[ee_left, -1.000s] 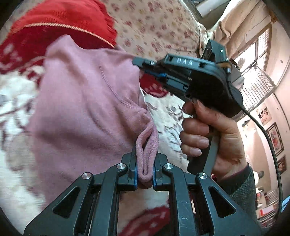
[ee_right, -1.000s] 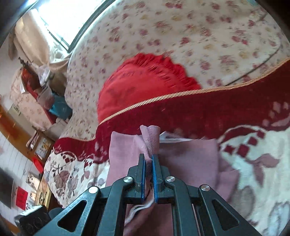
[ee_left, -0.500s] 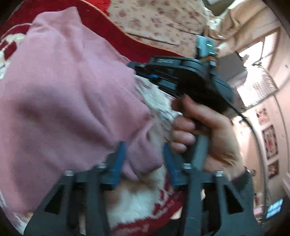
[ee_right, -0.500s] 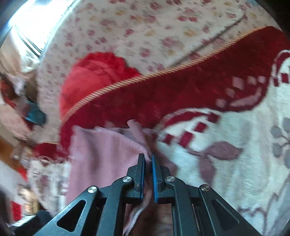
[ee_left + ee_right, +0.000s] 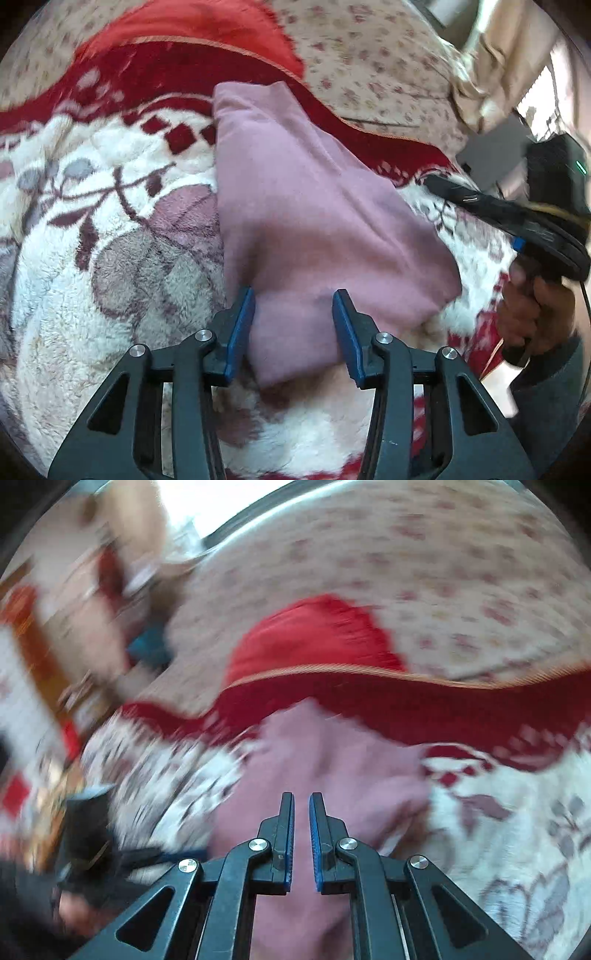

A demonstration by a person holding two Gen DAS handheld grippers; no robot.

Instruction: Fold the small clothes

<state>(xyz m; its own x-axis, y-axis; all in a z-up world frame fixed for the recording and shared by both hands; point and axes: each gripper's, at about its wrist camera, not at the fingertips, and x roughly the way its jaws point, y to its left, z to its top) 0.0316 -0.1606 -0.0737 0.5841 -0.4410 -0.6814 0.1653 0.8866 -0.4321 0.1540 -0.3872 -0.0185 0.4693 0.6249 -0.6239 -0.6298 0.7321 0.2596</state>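
A small pink garment [image 5: 306, 206] lies folded on a plush floral blanket [image 5: 122, 236]. My left gripper [image 5: 293, 306] is open, its blue pads on either side of the garment's near corner, holding nothing. The right gripper body shows in the left wrist view [image 5: 517, 218], held by a hand at the right, away from the cloth. In the blurred right wrist view the garment [image 5: 332, 760] lies beyond my right gripper [image 5: 301, 805], whose jaws stand a narrow gap apart with no cloth between them.
A red cushion [image 5: 192, 29] and a flowered sheet [image 5: 369, 62] lie beyond the blanket's dark red border [image 5: 155, 70]. The person's hand [image 5: 535, 310] grips the right tool at the right edge. Room furniture blurs at the left of the right wrist view.
Both grippers let go of the pink garment. The left jaws opened wide and the cloth now lies flat on the blanket. The right gripper pulled away to the right.
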